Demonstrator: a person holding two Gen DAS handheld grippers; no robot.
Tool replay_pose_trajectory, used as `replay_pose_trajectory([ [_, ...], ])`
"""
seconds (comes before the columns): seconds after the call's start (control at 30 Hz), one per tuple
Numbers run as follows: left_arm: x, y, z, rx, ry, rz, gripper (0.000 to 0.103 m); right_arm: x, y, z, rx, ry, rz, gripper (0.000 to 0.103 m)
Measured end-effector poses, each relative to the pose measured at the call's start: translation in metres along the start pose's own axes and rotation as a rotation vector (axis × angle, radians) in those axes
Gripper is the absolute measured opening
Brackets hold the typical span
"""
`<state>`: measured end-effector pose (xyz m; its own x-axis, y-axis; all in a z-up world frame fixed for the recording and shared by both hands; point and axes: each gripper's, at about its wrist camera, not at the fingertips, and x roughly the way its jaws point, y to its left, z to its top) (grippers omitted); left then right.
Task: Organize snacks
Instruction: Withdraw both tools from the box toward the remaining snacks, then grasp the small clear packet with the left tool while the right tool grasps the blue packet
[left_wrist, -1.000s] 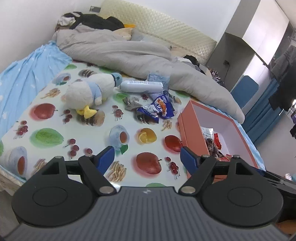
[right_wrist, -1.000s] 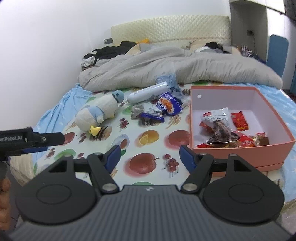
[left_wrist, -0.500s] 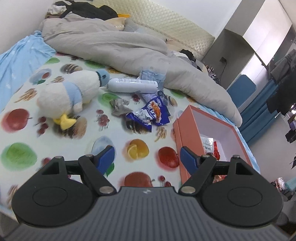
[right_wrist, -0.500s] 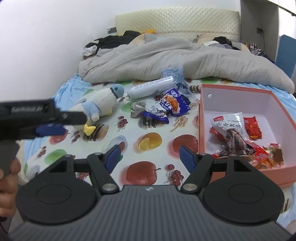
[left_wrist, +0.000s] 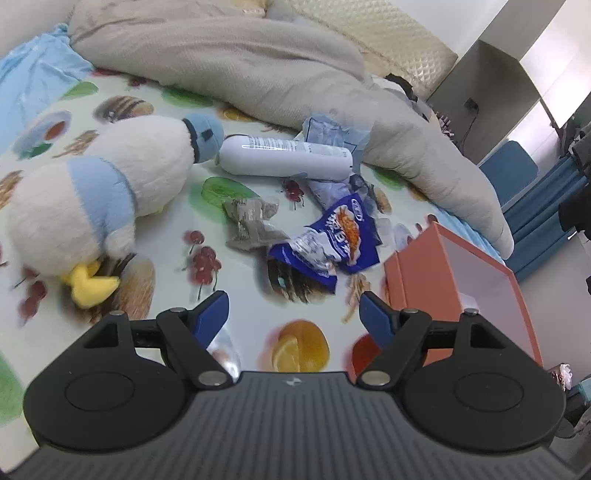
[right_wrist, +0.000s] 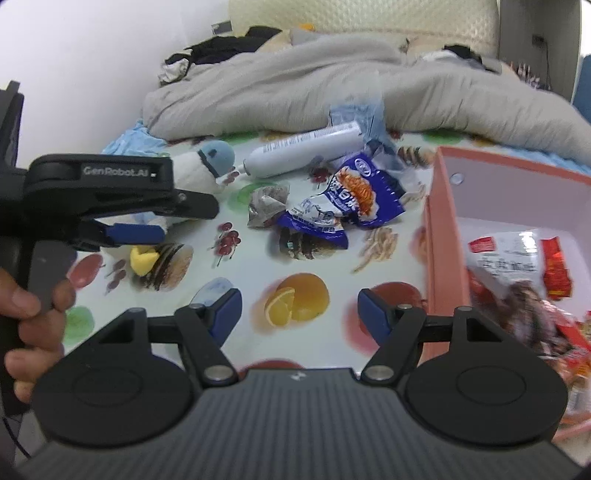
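I see the bed (left_wrist: 155, 295) under a fruit-print sheet, with a grey duvet (left_wrist: 258, 62) heaped along its far edge. The pink box (right_wrist: 439, 236) sits at the bed's right edge, several packets inside. A plush duck (left_wrist: 103, 195) lies toward the left edge, a white bottle (left_wrist: 284, 155) just beyond it. The blue snack bags (left_wrist: 332, 240) lie mid-bed, close beside the box, with a grey packet (left_wrist: 251, 221) just left of them. My left gripper (left_wrist: 293, 314) and right gripper (right_wrist: 295, 314) both hover with jaws released, nothing between them.
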<state>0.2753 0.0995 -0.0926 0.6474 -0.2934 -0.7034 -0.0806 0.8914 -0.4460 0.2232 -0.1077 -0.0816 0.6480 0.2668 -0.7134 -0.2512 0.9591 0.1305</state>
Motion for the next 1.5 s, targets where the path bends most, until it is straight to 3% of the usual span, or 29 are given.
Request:
replay_pose_trajectory([
  [0.17,0.050,0.023,0.028,-0.093,0.006,0.014,0.081,0.047,0.003,0.011,0.032,-0.003,-0.018,0.071],
  [0.27,0.075,0.031,0.041,-0.078,0.016,0.028,0.081,0.078,-0.004,0.016,0.043,-0.004,-0.033,0.071],
  [0.43,0.110,0.041,0.059,-0.080,0.019,0.009,0.081,0.115,-0.030,0.026,0.178,-0.029,-0.047,0.071],
  [0.67,0.146,0.044,0.074,-0.105,0.020,-0.014,0.080,0.151,-0.047,0.042,0.343,-0.045,0.024,0.072],
  [0.83,0.166,0.054,0.077,-0.153,0.027,-0.035,0.080,0.169,-0.047,0.045,0.414,-0.072,-0.021,0.072],
  [1.0,0.179,0.053,0.075,-0.142,0.045,-0.021,0.066,0.180,-0.052,0.043,0.499,-0.078,-0.038,0.072],
  [1.1,0.185,0.056,0.071,-0.158,0.060,-0.013,0.052,0.189,-0.052,0.043,0.521,-0.063,-0.032,0.073],
  [1.27,0.183,0.057,0.068,-0.153,0.046,-0.016,0.046,0.194,-0.055,0.046,0.547,-0.063,0.013,0.073],
  [1.5,0.171,0.055,0.066,-0.130,0.051,0.000,0.044,0.185,-0.059,0.051,0.520,-0.043,0.014,0.058],
])
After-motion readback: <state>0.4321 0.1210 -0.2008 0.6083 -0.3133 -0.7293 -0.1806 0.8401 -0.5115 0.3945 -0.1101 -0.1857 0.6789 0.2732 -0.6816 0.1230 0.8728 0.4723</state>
